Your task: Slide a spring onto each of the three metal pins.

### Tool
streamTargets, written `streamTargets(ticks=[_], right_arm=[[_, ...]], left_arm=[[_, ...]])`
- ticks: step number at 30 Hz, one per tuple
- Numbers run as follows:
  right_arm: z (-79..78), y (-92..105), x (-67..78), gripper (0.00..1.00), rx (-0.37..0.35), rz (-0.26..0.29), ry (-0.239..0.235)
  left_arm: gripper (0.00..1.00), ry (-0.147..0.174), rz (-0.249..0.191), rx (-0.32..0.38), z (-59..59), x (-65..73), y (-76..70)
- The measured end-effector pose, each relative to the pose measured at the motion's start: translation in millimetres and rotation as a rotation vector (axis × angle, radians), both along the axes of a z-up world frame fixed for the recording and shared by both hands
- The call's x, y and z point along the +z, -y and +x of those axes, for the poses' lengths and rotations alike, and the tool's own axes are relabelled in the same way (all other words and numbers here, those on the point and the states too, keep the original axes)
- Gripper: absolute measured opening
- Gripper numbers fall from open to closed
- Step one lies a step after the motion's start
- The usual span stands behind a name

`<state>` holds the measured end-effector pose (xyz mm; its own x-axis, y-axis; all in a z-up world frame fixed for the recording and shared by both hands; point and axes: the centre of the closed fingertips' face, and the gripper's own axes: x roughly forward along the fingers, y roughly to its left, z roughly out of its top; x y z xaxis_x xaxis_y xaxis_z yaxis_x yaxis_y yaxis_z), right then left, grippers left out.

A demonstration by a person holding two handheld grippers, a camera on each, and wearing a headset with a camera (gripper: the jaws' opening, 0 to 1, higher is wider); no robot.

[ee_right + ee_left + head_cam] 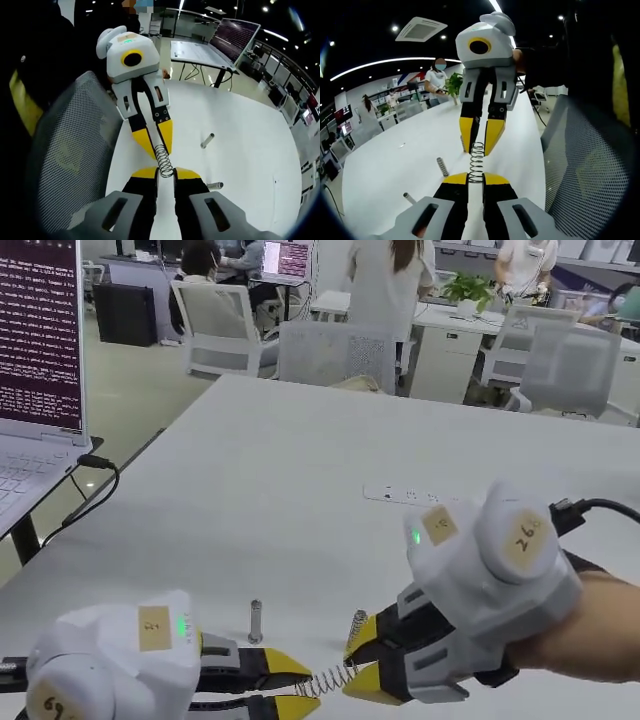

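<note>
A loose coil spring (325,678) hangs in the air between my two grippers, low at the front of the white table (300,470). My left gripper (285,685) is shut on one end of the spring (476,161), and my right gripper (362,658) is shut on the other end (163,158). The two point tip to tip: the right gripper (481,139) faces me in the left gripper view, and the left gripper (156,142) in the right gripper view. A bare metal pin (255,622) stands just behind them. Another pin (360,623) wears a spring.
A laptop (40,340) with a black cable (95,480) sits on a desk at the left. A socket strip (410,496) is set into the table's middle. A mesh chair (580,165) is close behind the grippers. Chairs, desks and people fill the room beyond.
</note>
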<state>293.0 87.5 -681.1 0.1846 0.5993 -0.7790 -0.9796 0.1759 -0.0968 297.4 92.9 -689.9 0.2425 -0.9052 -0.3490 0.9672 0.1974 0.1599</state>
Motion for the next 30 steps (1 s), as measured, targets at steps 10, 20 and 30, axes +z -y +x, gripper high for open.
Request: streamTargets(ticks=[10, 20, 30], right_arm=[[-4.5, -14.8, 14.7, 0.08, 0.052, -0.011, 0.026], [-5.3, -23.4, 18.3, 0.09, 0.093, -0.028, 0.042], [-5.6, -24.1, 12.9, 0.11, 0.102, -0.032, 0.004]], left_arm=[[0.02, 0.002, 0.002, 0.002, 0.4, -1.0, 0.2], [0.02, 0.007, -0.009, -0.001, 0.0, 1.3, 0.2], [0.02, 0.007, -0.023, -0.007, -0.7, 4.3, 2.1]])
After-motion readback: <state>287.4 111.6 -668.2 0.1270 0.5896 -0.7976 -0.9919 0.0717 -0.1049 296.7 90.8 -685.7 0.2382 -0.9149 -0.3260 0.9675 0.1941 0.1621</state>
